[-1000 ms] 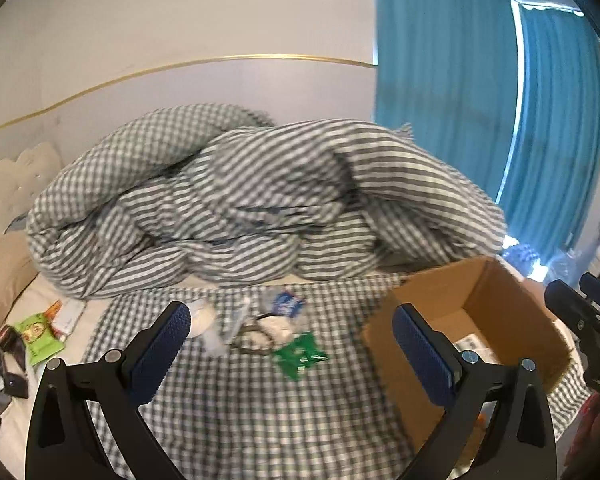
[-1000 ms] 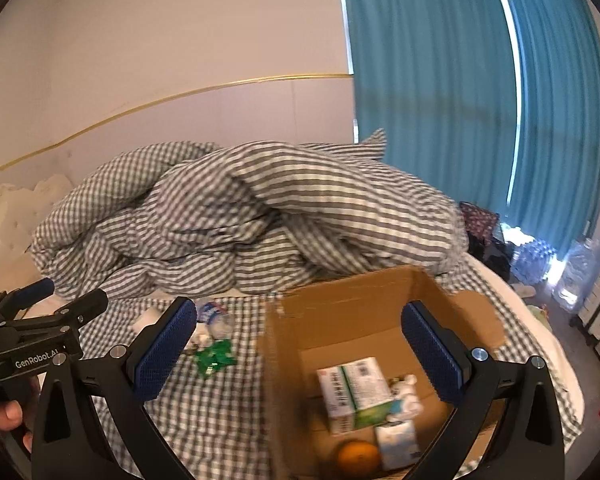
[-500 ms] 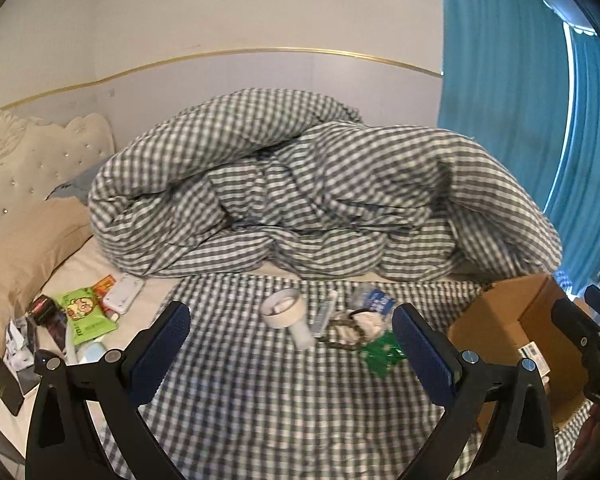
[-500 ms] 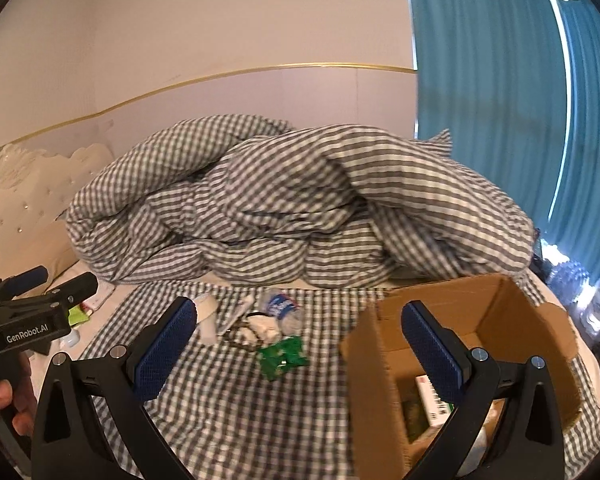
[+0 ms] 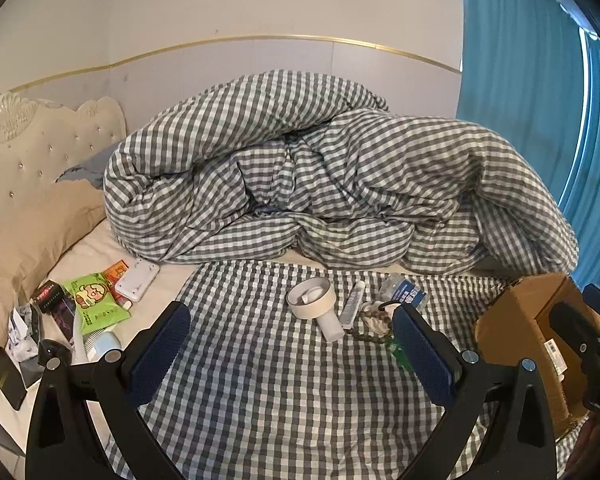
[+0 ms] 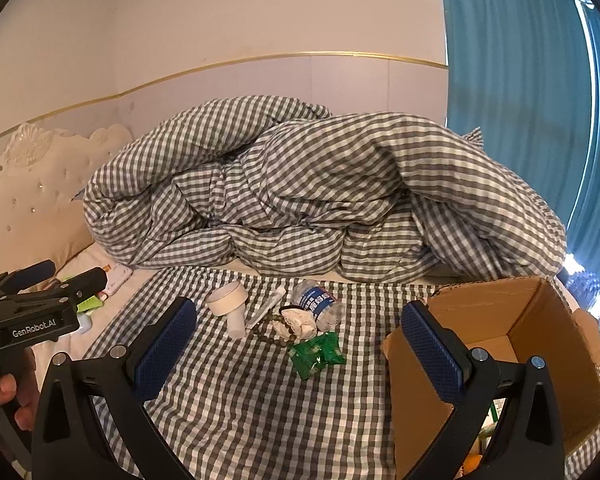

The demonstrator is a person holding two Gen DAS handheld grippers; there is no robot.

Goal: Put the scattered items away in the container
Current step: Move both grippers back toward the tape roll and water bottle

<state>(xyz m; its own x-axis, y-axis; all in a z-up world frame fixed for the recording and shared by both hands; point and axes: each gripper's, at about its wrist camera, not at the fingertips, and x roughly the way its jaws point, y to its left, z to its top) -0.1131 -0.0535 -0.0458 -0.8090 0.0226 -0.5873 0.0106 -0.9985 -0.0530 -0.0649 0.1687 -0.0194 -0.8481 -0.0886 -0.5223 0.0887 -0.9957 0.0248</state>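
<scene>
L hand-held gripper [image 5: 290, 346] jaws spread wide, nothing between pads, hovering over checked sheet [image 5: 268, 384] on bed. R hand-held gripper [image 6: 298, 342] also wide apart, empty, over same sheet; its R finger sits in front of near-left corner of cardboard box [image 6: 556, 344]. In R wrist view the L unit shows at left edge w/ a hand [image 6: 10, 392] gripping its handle.

Box stands open on R side of bed, flaps up; some packets visible low inside, can't ID them well.

Scattered items clustered mid-sheet, beyond both grippers and left of box, well apart from it: green snack packet [image 6: 317, 354] nearest, just in front of crumpled white cloth/tissue wad [image 6: 298, 322], w/ a string of brown beads [image 6: 270, 334] running beside it. Crushed water bottle w/ blue label [image 6: 318, 304] lies on its side touching the wad. White tube [image 6: 269, 306] lies flat between bottle and tape roll. Masking tape roll [image 5: 311, 303] leans on a small white cylinder [image 5: 331, 327].

Far L by pillow, off the checked sheet: green cartoon pouch [image 5: 96, 300], white rectangular device [image 5: 137, 280], black packet [image 5: 52, 298], black phone [image 5: 8, 378], other bits too small to tell.

Behind: big gingham duvet [image 5: 332, 192] bunched in heap across bed, cream tufted headboard [image 5: 24, 152] L, teal curtain [image 5: 540, 100] R.
</scene>
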